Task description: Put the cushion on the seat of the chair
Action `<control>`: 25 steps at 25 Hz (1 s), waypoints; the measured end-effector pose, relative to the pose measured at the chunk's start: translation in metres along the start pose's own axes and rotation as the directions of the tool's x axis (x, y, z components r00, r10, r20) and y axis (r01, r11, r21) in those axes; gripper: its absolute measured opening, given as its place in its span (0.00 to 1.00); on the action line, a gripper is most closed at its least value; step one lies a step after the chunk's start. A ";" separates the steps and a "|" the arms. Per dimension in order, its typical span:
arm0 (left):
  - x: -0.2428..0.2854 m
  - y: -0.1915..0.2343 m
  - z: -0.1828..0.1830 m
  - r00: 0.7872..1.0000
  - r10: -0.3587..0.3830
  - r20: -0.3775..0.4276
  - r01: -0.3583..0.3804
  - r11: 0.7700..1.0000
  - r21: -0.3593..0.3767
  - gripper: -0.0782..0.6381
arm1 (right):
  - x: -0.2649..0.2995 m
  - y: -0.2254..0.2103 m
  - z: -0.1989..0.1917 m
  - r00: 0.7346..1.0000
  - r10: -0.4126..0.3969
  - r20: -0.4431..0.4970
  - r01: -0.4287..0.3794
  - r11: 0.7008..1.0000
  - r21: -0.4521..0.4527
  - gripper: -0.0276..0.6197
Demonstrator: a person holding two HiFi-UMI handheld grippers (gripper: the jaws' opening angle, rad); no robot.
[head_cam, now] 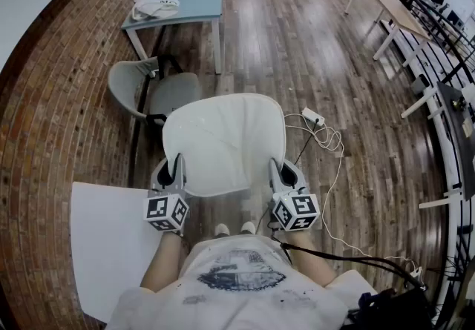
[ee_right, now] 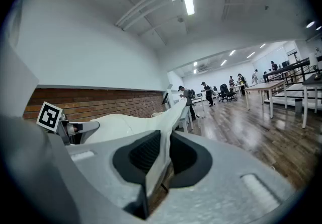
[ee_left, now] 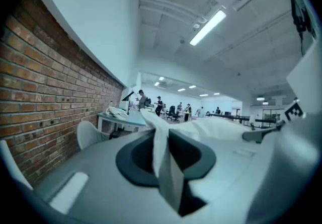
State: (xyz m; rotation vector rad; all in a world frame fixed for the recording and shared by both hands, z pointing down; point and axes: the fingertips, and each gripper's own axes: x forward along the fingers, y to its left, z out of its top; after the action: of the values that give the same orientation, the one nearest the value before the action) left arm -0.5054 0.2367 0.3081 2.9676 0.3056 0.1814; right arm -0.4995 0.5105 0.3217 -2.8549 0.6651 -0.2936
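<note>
Left gripper [head_cam: 177, 171]: jaws were clamped on the cushion's left edge. Right gripper [head_cam: 280, 173]: jaws were clamped on its right edge. Cushion [head_cam: 223, 136]: white, hung spread between both grippers above the wood floor [head_cam: 312, 47], short of the grey chair [head_cam: 172, 90] beside the brick wall [head_cam: 67, 99].

The person wears a white short-sleeved T-shirt [head_cam: 237, 288] with a dark blue-grey oval print on the chest, at the bottom centre of the head view. The toes of white shoes [head_cam: 222, 230] show just above it. The left gripper [head_cam: 177, 167] and right gripper [head_cam: 279, 170] have pale grey moulded shells with dark jaws. Each carries a cube [head_cam: 166, 212] of black-and-white square markers at its rear. A thin black cable [head_cam: 338, 259] trails from the right one toward the lower right corner. In the gripper views, a dark oval recess [ee_left: 133, 160] rings the jaws, and on the right gripper its lining [ee_right: 145, 152] is ribbed.
</note>
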 end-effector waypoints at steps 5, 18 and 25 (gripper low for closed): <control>0.004 -0.002 0.001 1.000 0.003 -0.001 -0.003 1.000 0.004 0.18 | -0.002 -0.006 0.005 1.000 0.000 0.012 0.000 1.000 0.005 0.11; 0.047 -0.024 -0.016 1.000 0.011 -0.003 -0.011 1.000 -0.022 0.18 | 0.010 -0.054 0.009 1.000 0.017 0.016 -0.018 1.000 0.014 0.11; 0.106 -0.002 -0.016 1.000 0.014 -0.001 -0.014 1.000 -0.017 0.18 | 0.070 -0.077 0.011 1.000 0.024 0.007 -0.024 1.000 0.014 0.11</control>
State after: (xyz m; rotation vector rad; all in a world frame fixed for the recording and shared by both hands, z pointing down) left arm -0.4053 0.2629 0.3349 2.9540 0.2824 0.1861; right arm -0.4030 0.5482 0.3394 -2.8308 0.6924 -0.2840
